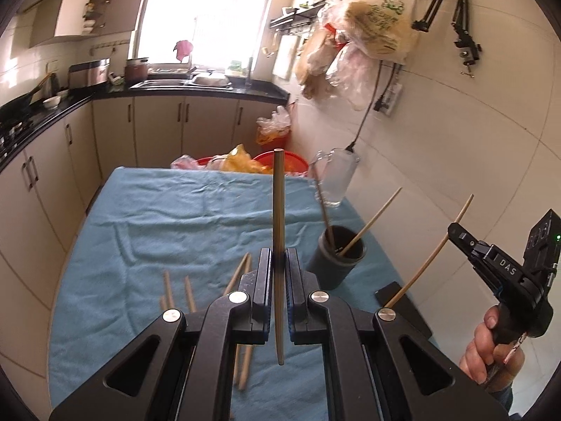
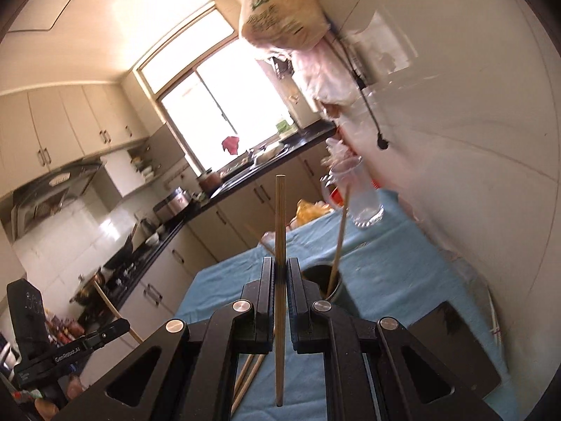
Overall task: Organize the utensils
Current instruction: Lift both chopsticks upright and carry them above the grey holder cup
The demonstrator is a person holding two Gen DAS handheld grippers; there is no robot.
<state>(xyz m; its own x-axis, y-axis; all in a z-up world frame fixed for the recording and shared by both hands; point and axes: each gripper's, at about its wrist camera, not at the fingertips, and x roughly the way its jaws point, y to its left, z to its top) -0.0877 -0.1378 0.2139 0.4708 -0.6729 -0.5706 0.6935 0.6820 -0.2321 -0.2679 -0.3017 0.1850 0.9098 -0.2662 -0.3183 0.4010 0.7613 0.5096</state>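
Both tongs are clenched, the left gripper [image 1: 279, 263] and right gripper [image 2: 280, 273] each pinching one chopstick [image 1: 278, 210] upright above the blue cloth [image 1: 157, 217]. Best to tip each point-down over the dark holder [image 1: 336, 263], clear of the sticks already leaning inside.

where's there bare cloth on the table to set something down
Free: the wide blue cloth left of and beyond the dark holder, up to the far edge by the red basins. Crowded: loose chopsticks on the near cloth, and the holder and clear jug on the wall side.
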